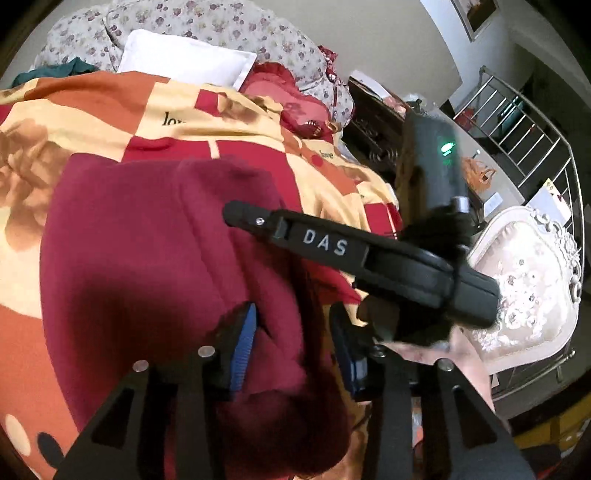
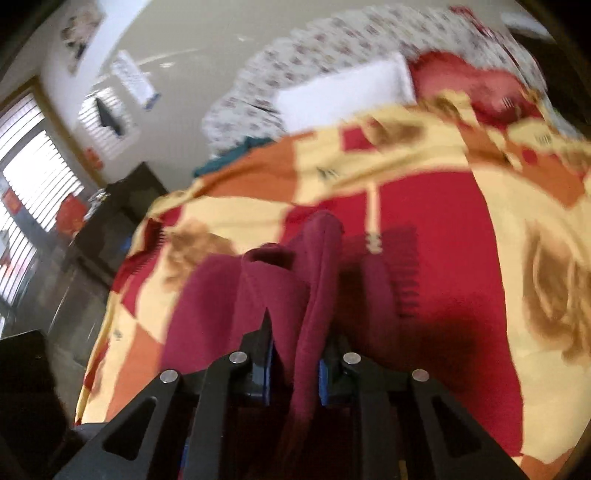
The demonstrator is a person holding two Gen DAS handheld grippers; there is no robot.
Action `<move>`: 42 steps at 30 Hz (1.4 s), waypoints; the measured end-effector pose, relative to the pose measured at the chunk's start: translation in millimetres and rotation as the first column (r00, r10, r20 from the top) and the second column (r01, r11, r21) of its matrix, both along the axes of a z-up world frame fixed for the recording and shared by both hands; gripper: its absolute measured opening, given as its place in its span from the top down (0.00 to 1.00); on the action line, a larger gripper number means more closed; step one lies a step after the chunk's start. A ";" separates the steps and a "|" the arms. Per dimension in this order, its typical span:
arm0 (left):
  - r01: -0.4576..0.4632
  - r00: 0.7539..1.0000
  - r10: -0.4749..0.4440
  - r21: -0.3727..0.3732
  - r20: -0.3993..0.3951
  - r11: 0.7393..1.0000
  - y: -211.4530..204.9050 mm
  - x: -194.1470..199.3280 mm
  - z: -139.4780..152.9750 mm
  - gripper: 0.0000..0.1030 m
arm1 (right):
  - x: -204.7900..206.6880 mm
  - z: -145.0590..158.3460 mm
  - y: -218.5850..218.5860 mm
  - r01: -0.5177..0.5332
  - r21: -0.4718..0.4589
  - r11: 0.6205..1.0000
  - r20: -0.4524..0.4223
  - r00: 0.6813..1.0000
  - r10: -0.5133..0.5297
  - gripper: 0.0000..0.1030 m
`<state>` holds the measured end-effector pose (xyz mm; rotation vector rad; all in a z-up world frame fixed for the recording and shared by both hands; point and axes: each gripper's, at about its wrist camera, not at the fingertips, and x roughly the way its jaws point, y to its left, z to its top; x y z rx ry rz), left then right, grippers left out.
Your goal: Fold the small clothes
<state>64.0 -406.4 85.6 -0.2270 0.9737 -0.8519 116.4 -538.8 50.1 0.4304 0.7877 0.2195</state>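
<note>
The right tool (image 2: 295, 360) pinches a bunched ridge of the maroon garment (image 2: 317, 280) between its blue pads, jaws nearly together with the cloth standing up through them. The left tool (image 1: 295, 350) has its jaws partly apart; a fold of the same maroon garment (image 1: 155, 251) lies between the blue pads (image 1: 243, 350), but whether they press it I cannot tell. The garment is spread over the patterned blanket (image 1: 92, 110) on the bed, with a white pillow (image 1: 184, 59) and floral bedding (image 1: 229, 26) at the far end. In the left wrist view the right tool's long black finger reaches across above the cloth, so the two tools are close together and crossing. To do this fold well, I judge the right tool should keep a firm pinch and carry its edge over in one smooth sweep, while the left either commits to a corner or clears away so the cloth is not dragged into a twist. Both tools point steeply down at the bed; part of a hand (image 1: 461, 354) shows beside the left tool.
</note>
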 end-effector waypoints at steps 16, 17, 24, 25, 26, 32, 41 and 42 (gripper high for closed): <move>-0.123 0.985 0.102 0.155 0.141 0.980 109.9 -31.1 -3.5 0.26 | -99.9 38.0 42.7 -0.031 -0.066 0.997 0.113 0.993 0.039 0.21; -0.127 0.985 0.105 0.159 0.136 0.979 108.7 -31.3 -8.2 0.26 | -102.9 38.2 55.8 -0.025 -0.136 0.990 0.101 0.994 0.039 0.21; -0.122 0.986 0.100 0.168 0.132 0.978 102.1 -34.0 -25.7 0.26 | -125.0 7.9 68.4 -0.009 -0.361 0.933 0.044 0.999 0.026 0.81; -0.126 0.986 0.105 0.162 0.132 0.979 101.3 -32.8 -27.5 0.26 | -127.2 2.3 61.7 -0.006 -0.338 0.941 0.040 0.999 0.021 0.82; -0.134 0.985 0.114 0.156 0.131 0.979 101.9 -31.9 -29.2 0.26 | -130.5 -3.9 54.1 0.004 -0.309 0.951 0.042 0.999 0.009 0.82; -0.178 0.980 0.173 0.044 0.102 0.983 111.3 -19.1 -30.9 0.10 | -147.4 -26.1 11.2 0.034 -0.010 0.999 0.115 0.993 -0.032 0.57; -0.184 0.983 0.184 -0.032 -0.015 0.982 105.2 14.5 -56.1 0.10 | -120.3 -32.2 -7.1 0.061 0.162 0.985 0.099 0.992 -0.078 0.03; -0.174 0.985 0.173 -0.031 -0.022 0.984 100.9 17.6 -60.5 0.09 | -113.5 -35.1 -7.1 0.063 0.175 0.983 0.090 0.993 -0.080 0.03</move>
